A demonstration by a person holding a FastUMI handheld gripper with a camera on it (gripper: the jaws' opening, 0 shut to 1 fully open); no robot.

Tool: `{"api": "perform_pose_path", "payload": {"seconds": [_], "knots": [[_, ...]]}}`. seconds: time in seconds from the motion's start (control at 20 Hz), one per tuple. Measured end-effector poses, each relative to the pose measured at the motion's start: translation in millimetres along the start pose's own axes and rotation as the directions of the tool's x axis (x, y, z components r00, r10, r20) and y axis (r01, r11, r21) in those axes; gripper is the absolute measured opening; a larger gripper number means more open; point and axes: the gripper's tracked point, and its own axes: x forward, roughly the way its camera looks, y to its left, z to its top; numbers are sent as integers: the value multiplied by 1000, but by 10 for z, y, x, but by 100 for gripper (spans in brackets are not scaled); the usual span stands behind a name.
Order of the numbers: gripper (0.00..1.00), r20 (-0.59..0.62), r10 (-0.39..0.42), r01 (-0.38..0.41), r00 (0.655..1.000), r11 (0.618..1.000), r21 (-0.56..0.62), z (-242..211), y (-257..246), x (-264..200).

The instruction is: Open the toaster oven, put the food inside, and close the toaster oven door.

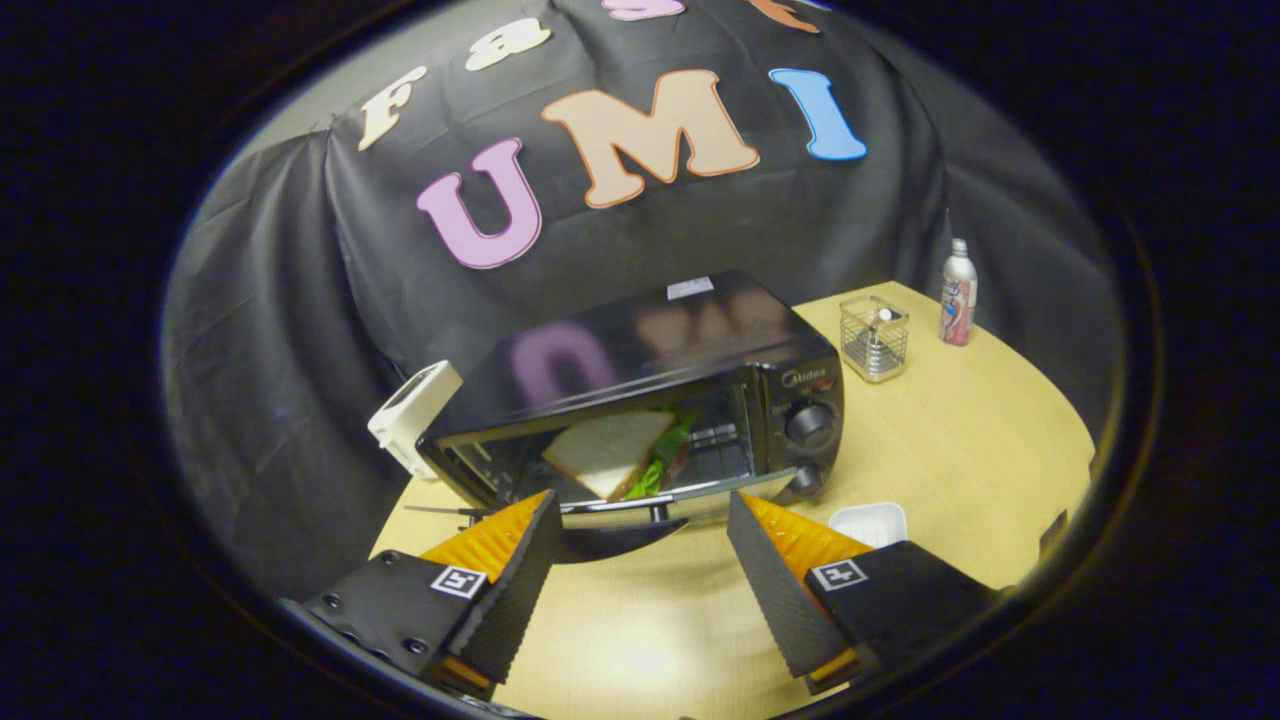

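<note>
While the claw (640, 560) sits at the bottom centre of the frame, its two fingers are spread wide and hold nothing; released. Between and under them lies the pale wooden bench (640, 640). Just beyond the right finger, lower right, a small white shallow tray (868, 520) rests on the bench, with nothing seen in it.

Just ahead of the fingers, mid-frame, the black glossy toaster oven (640, 400) stands with its door (620, 528) dropped open toward the claw. Inside the cavity, on the wire rack, leans the triangular white-bread sandwich with green lettuce (615, 452).

Judgement: opening is done, food is in; closing the door remains.

Left of the oven, a white boxy appliance (412, 412) is partly hidden. Farther back, upper right, a clear wire-framed holder (873, 337) and a slim silver bottle (958, 292) stand on the bench.
</note>
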Motion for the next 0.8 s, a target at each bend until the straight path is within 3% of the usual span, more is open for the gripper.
{"api": "perform_pose_path", "payload": {"seconds": [0.3,0.45,0.8], "knots": [[100,79,-3,4,997,1000,-15,313,49,282],[100,112,3,5,994,997,-78,433,81,388],[100,135,6,8,991,994,-107,468,89,427]]}}
